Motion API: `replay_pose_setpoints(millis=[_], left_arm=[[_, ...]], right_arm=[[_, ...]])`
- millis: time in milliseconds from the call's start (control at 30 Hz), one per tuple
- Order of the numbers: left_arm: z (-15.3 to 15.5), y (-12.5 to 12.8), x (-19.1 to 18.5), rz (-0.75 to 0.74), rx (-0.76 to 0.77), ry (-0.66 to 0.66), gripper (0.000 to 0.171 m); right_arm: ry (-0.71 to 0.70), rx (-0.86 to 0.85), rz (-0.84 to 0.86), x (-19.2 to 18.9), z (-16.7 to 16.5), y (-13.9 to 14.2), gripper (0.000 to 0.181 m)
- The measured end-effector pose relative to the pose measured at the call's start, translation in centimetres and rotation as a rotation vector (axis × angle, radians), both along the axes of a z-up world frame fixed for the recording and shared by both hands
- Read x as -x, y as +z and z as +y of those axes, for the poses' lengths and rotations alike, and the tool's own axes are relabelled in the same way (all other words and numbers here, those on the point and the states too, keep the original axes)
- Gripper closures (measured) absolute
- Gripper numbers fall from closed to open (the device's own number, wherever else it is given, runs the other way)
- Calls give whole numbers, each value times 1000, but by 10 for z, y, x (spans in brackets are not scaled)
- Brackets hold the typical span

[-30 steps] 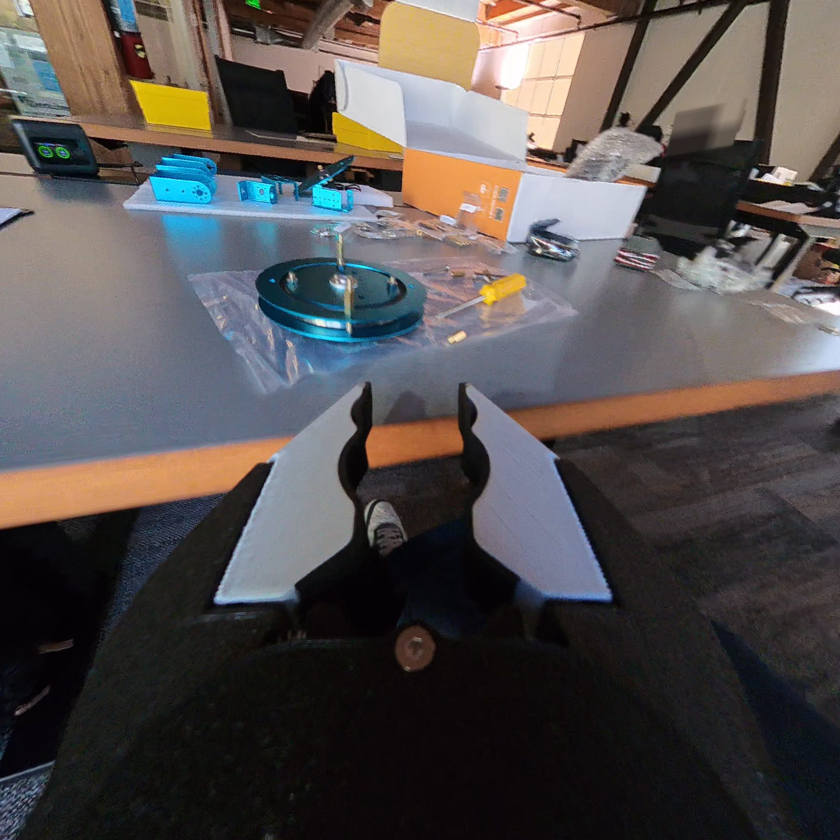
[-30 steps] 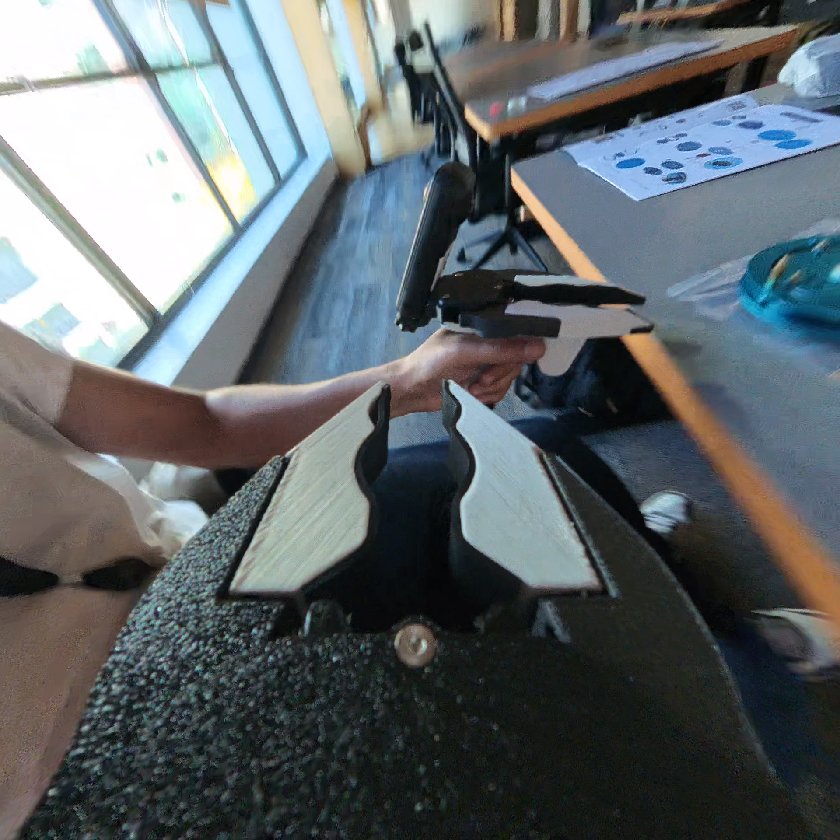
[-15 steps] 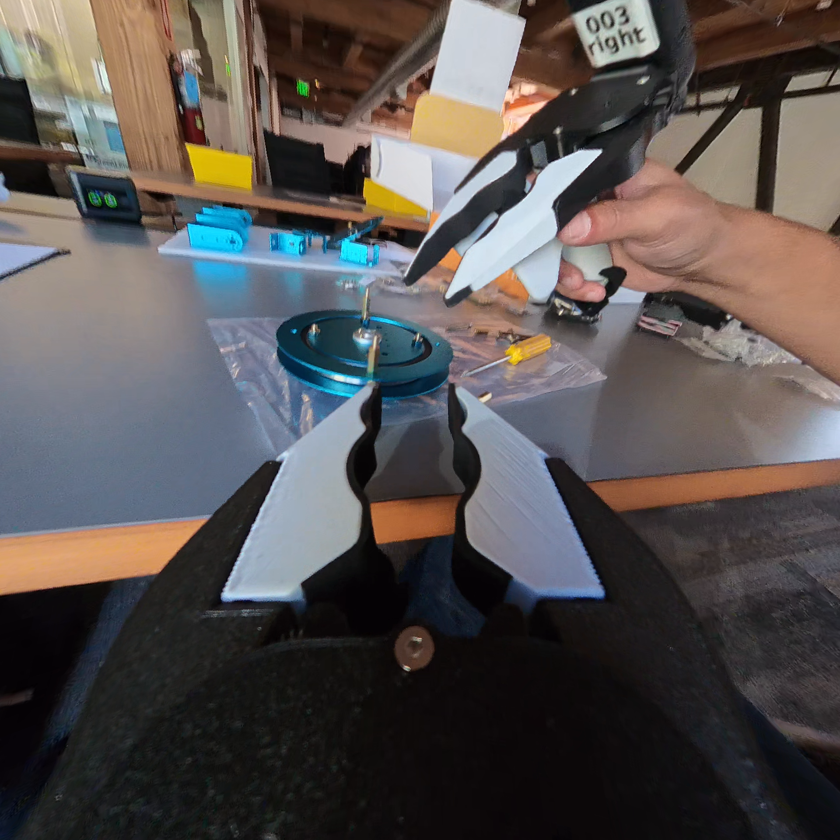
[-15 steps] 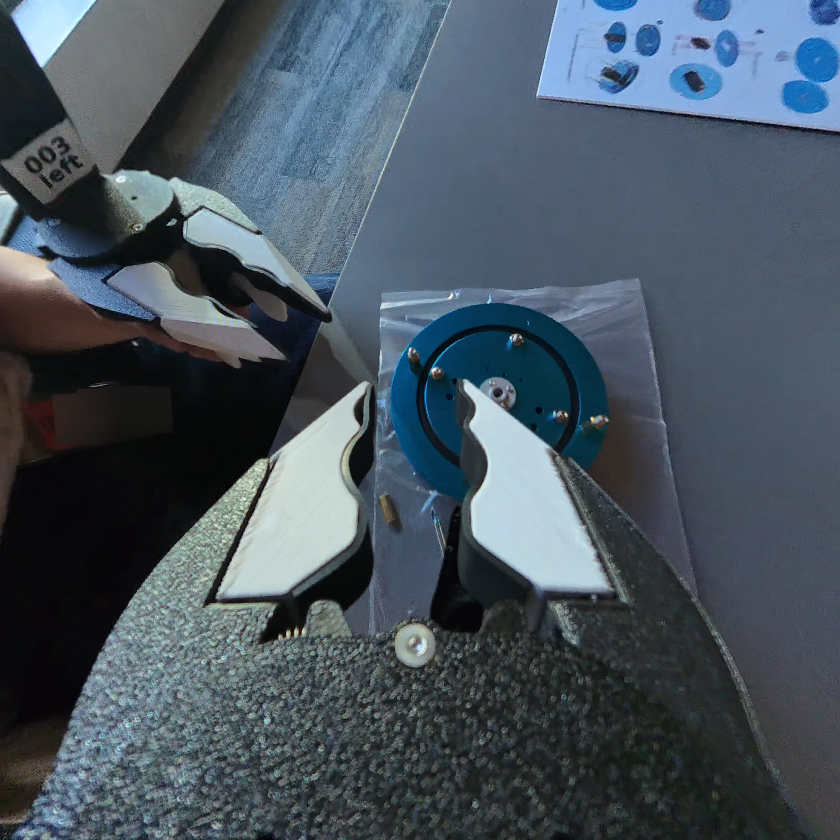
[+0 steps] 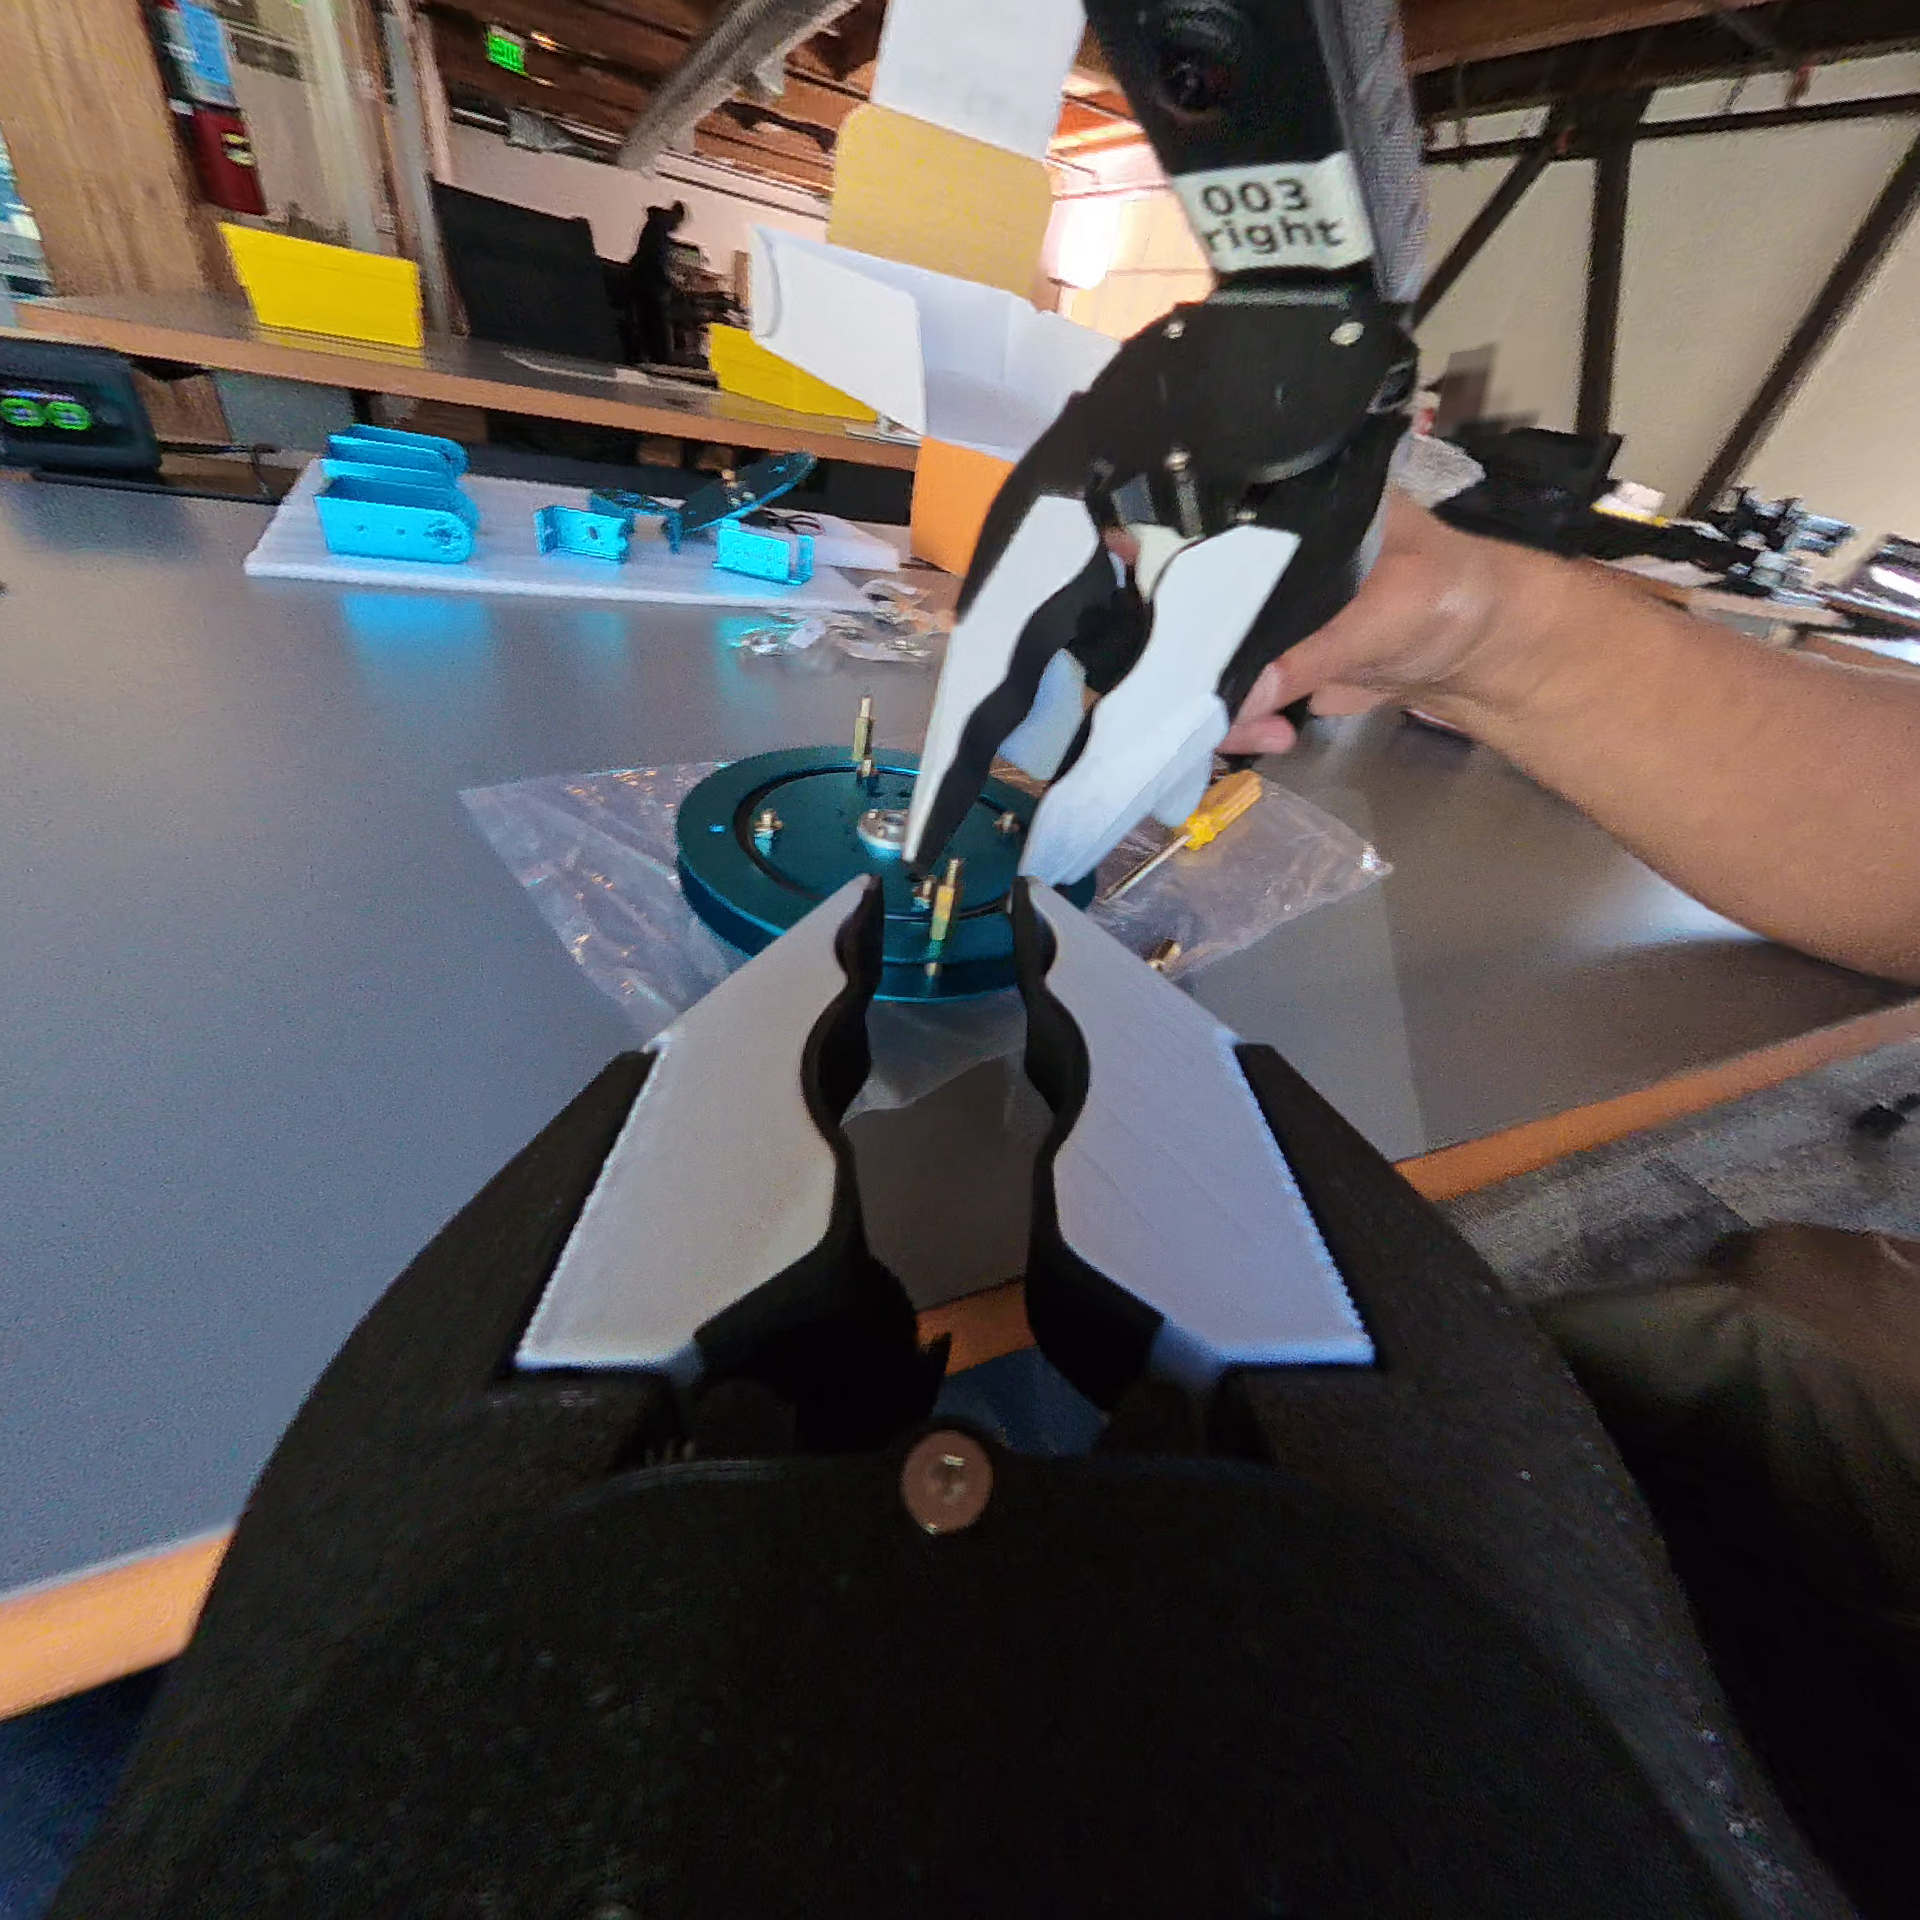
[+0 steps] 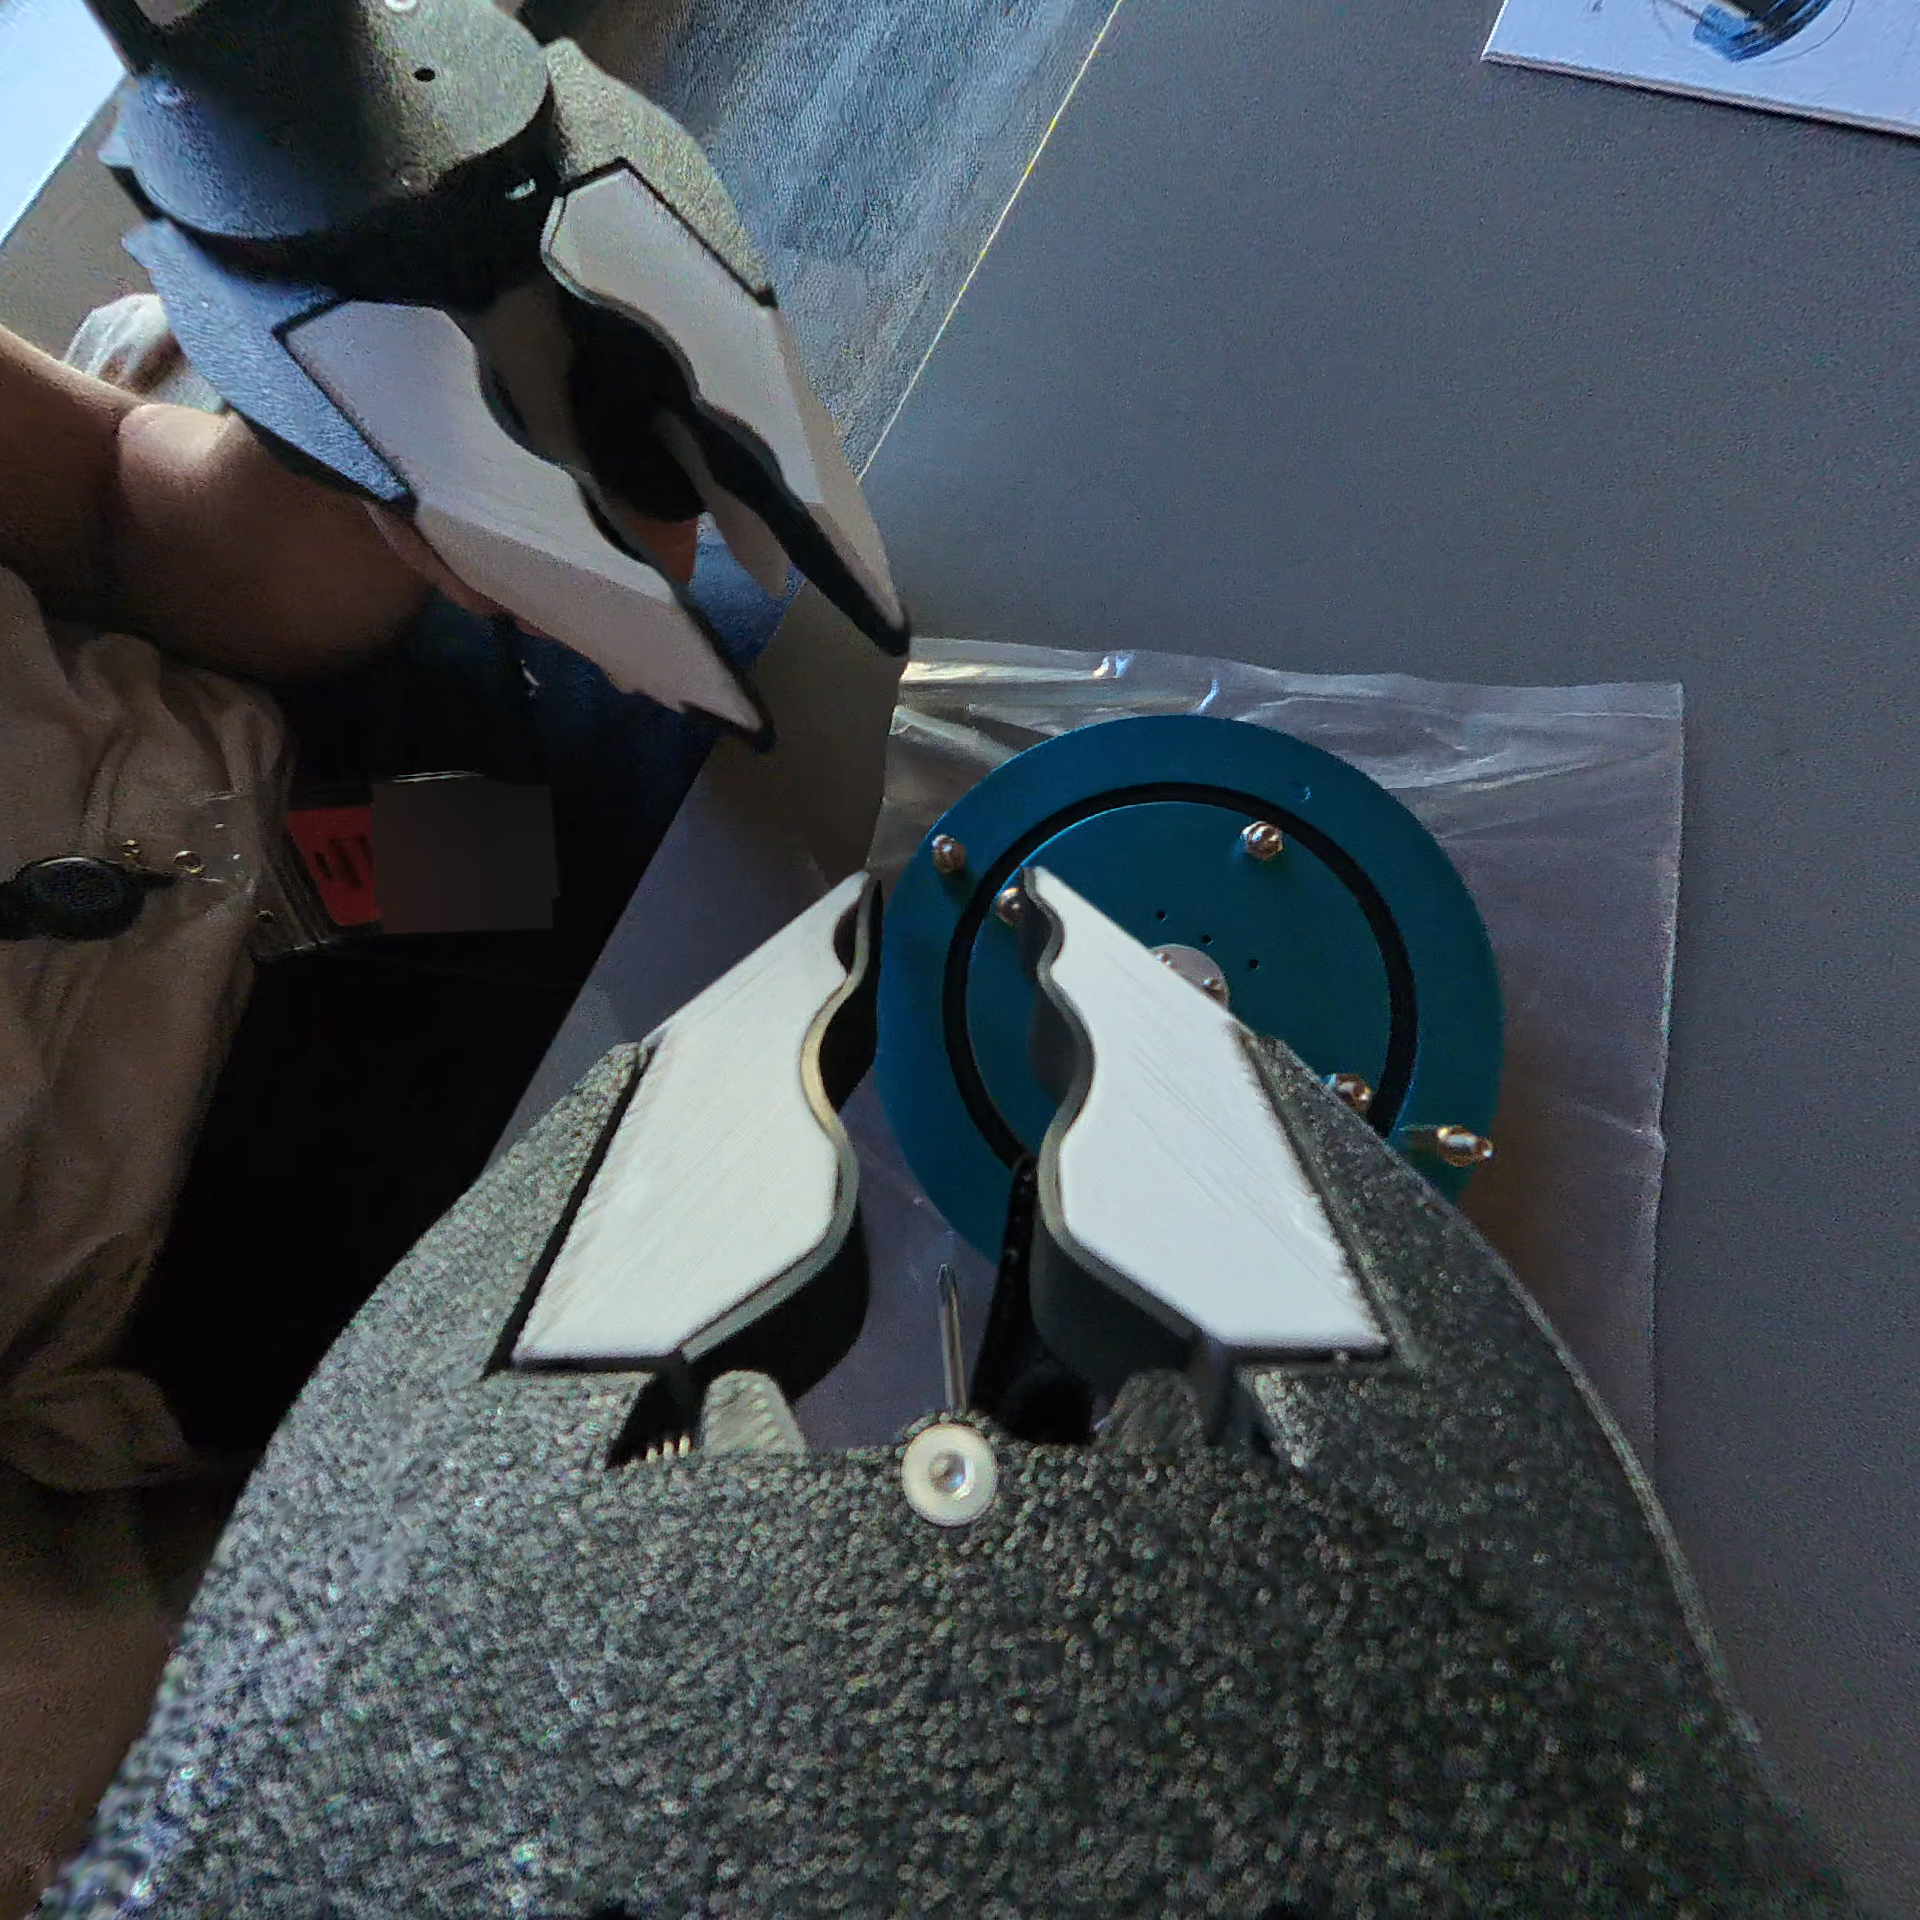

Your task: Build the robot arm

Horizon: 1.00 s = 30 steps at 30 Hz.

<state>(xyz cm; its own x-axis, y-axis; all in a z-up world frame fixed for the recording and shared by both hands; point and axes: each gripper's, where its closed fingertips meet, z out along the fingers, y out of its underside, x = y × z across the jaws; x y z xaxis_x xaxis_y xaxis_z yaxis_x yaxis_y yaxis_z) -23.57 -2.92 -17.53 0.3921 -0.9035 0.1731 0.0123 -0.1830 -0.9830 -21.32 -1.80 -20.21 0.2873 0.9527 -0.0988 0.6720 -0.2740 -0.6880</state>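
Left wrist view: you are holding the left gripper (image 5: 943, 891) low over the near edge of the grey table (image 5: 260, 831), its white fingers (image 5: 727, 1122) spread apart with nothing between them. The fingertips are framing the near rim of a blue disc (image 5: 790, 894), which is lying flat on a clear plastic bag (image 5: 582, 852) near the table's front edge. Brass posts (image 5: 945, 906) are standing upright on the disc, and one is showing in the gap between your fingertips; whether anything is touching it cannot be told.

You are holding the right gripper (image 5: 977, 862) steeply tilted down over the disc from the far right, your hand (image 5: 1382, 634) wrapped around its grip. Its fingers are also spread and empty, the tips hovering just above the disc's top face. A yellow-handled screwdriver (image 5: 1195, 831) is lying on the bag just to the right of the disc. Farther back, blue metal brackets (image 5: 395, 509) are sitting on a white sheet (image 5: 520, 566), beside an open orange-and-white box (image 5: 956, 488).

Right wrist view: you are looking nearly straight down on the blue disc (image 6: 1340, 914), with the right gripper (image 6: 951, 883) open over its left rim. The left gripper (image 6: 831, 686) is approaching from the upper left, open, apart from the disc and over the table's edge. A printed sheet (image 6: 1714, 62) is lying at the far corner.
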Motion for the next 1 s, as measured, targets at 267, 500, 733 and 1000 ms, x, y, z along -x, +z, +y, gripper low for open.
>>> replay_pose_setpoints(millis=[267,500,733,1000], left_arm=[[0,-10,-12,103,-42,-9,148],[-3,-6,-10,-6,-16,-27,148],[3,-6,-7,-51,8,-43,148],[5,-11,-9,-37,14,-32,148]], right_arm=[[-9,-1,48,-12,-7,10,158],[-48,-50,65,-6,4,8,158],[-68,-70,14,-15,7,10,157],[-83,-85,-10,-24,11,10,157]])
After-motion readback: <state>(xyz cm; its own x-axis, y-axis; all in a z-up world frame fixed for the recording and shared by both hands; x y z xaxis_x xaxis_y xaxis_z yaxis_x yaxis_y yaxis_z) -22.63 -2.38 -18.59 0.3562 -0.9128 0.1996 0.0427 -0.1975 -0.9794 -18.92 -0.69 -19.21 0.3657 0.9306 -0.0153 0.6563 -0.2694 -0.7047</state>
